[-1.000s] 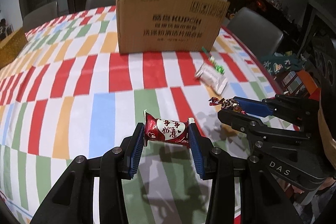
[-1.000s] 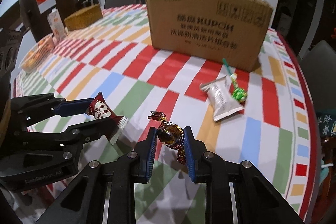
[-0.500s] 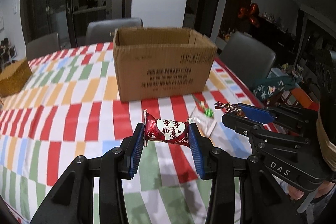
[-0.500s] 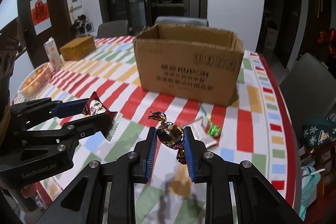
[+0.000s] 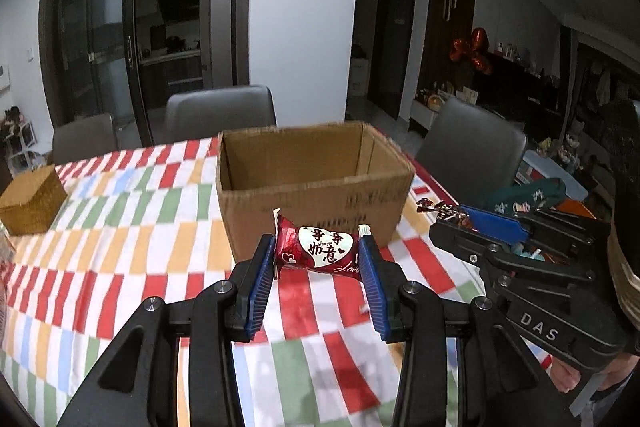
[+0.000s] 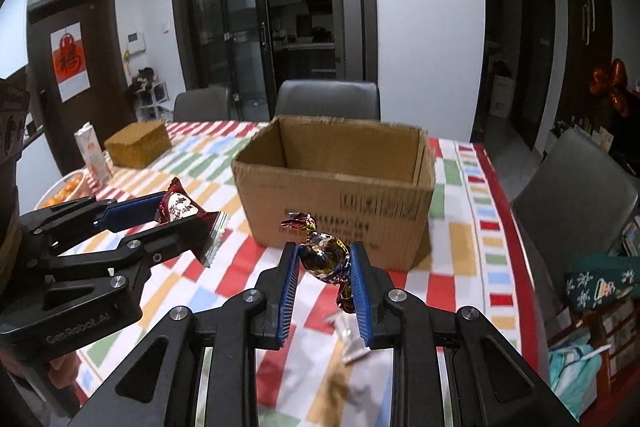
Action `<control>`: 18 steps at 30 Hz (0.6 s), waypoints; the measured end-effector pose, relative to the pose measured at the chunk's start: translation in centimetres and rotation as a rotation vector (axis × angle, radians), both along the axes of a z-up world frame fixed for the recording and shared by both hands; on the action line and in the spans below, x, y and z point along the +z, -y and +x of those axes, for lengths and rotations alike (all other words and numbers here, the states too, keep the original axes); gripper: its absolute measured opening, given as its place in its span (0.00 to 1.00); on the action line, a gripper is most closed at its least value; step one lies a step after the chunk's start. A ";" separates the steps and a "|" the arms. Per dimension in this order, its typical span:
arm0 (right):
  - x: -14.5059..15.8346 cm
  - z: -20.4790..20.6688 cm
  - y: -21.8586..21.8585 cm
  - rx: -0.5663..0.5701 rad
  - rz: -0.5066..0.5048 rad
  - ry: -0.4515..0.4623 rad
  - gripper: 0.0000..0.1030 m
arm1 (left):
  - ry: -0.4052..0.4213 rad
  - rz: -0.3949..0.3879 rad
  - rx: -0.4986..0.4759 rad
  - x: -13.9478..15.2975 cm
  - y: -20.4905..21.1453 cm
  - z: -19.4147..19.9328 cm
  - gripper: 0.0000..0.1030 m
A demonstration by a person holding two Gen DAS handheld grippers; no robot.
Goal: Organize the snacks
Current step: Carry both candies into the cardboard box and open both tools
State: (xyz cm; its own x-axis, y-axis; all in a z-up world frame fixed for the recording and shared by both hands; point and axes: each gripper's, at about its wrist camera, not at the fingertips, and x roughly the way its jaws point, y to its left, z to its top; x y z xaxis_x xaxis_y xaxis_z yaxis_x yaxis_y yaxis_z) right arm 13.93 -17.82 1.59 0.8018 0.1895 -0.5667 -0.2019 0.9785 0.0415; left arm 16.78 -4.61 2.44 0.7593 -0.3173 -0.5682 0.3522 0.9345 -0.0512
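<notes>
Two snacks are carried: left hand-held gripper (image 5: 318,259) clamps a red candy (image 5: 318,251), right hand-held gripper (image 6: 325,263) pinches a foil candy (image 6: 322,254); next, release both over the cardboard box (image 5: 316,193).

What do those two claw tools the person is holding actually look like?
Both are matte black plastic frames with silver screw heads. Each ends in two flat fingers faced with ribbed blue pads. The left gripper carries pale "GenRobot.AI" lettering on its side; the right gripper is marked "DAS". No cables show.
</notes>
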 end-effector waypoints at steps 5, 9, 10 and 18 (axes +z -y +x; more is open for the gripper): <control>1.9 1.3 0.2 -0.010 -0.003 0.038 0.26 | 0.019 -0.013 -0.002 1.8 0.1 2.0 0.40; 3.2 2.8 0.3 -0.017 -0.002 0.058 0.26 | 0.040 -0.013 0.003 3.1 0.1 3.5 0.40; 3.5 3.1 0.4 -0.016 -0.001 0.061 0.26 | 0.046 -0.012 0.006 3.5 0.2 4.1 0.40; 4.9 7.5 1.0 -0.031 0.011 0.049 0.26 | 0.034 -0.030 0.013 5.1 0.1 8.3 0.40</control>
State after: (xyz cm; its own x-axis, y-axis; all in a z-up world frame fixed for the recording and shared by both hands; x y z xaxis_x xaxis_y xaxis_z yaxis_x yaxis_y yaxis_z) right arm 21.45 -18.82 6.54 0.8340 0.1698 -0.5251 -0.1734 0.9839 0.0428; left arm 25.10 -4.76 7.54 0.7818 -0.3241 -0.5326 0.3425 0.9371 -0.0674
